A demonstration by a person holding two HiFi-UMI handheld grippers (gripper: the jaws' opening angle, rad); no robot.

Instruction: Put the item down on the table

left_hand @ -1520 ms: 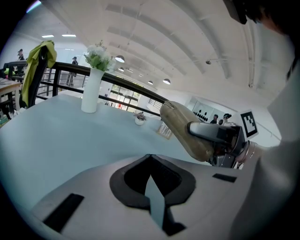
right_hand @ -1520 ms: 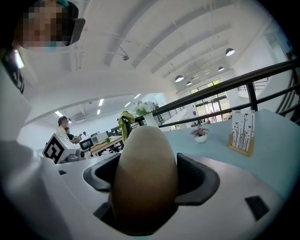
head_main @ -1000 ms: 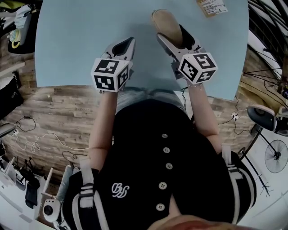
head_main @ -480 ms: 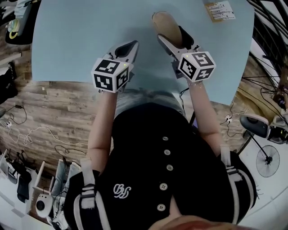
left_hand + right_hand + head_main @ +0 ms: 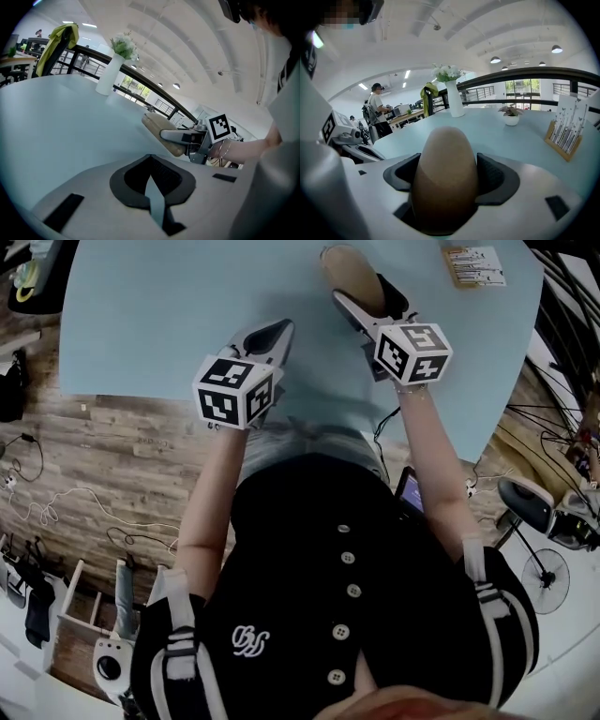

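Note:
A tan, rounded oblong item (image 5: 345,268) sticks out forward from my right gripper (image 5: 360,289), which is shut on it over the far middle of the light blue table (image 5: 169,315). In the right gripper view the item (image 5: 445,154) fills the gap between the dark pads of the right gripper (image 5: 449,182). The left gripper view shows the item (image 5: 161,126) held low over the table; whether it touches I cannot tell. My left gripper (image 5: 274,334) hovers to its left, jaws shut with nothing between them; in its own view the left gripper (image 5: 152,180) shows only a sliver of table.
A wooden card holder (image 5: 473,263) stands at the table's far right. Farther back are a white vase with flowers (image 5: 453,101) and a small potted plant (image 5: 511,115). The table's near edge (image 5: 141,395) runs just behind my grippers. A person (image 5: 377,110) stands in the background.
Both grippers have shifted slightly farther over the table, the right one still holding the tan item. The head view has swung a little, so the card holder sits more to the right.

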